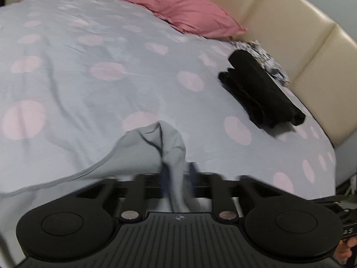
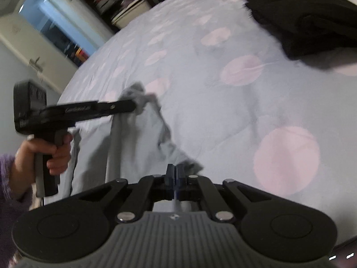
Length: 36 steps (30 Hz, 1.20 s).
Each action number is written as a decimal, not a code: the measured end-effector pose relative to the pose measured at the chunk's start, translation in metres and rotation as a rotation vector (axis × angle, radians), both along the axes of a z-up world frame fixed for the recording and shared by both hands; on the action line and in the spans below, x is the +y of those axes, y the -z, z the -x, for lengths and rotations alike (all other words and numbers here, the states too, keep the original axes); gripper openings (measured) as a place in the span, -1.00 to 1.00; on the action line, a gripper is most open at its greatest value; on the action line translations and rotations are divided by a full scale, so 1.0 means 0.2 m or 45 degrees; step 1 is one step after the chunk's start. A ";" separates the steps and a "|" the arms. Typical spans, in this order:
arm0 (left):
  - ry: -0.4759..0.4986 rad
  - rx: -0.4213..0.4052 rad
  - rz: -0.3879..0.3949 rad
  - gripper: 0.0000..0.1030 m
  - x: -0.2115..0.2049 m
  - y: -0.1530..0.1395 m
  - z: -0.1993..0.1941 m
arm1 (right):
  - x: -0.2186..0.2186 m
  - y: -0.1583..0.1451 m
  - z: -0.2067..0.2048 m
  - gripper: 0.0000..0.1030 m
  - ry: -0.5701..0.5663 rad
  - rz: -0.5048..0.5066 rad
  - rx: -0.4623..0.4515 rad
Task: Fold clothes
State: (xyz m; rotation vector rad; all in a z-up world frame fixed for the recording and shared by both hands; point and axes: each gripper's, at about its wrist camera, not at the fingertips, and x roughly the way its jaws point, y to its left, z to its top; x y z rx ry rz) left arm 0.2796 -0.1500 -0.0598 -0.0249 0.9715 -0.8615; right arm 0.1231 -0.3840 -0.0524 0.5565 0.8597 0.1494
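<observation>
- Spotted bed sheet (image 1: 89,71) lies under everything.
- Left gripper (image 1: 177,174) and right gripper (image 2: 175,174) each pinch the grey garment (image 2: 142,138), near the folded black clothes (image 1: 261,91).
- Pulling apart too hard could slip it free.

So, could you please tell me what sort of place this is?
Most likely a bedroom: a bed with a dotted sheet, a pink pillow against a padded cream headboard, and a door.
</observation>
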 end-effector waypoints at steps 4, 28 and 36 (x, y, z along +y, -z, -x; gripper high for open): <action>-0.019 -0.010 0.142 -0.99 0.03 0.00 -0.06 | -0.04 0.00 0.01 -0.97 0.072 0.058 -0.015; -0.212 -0.086 0.092 -0.23 0.09 -0.21 -0.01 | 0.02 -0.12 0.20 -0.31 -0.076 0.089 0.057; -0.075 -0.136 -0.074 -0.23 0.05 -0.40 0.41 | 0.13 -0.14 0.53 -0.30 -0.288 0.152 0.161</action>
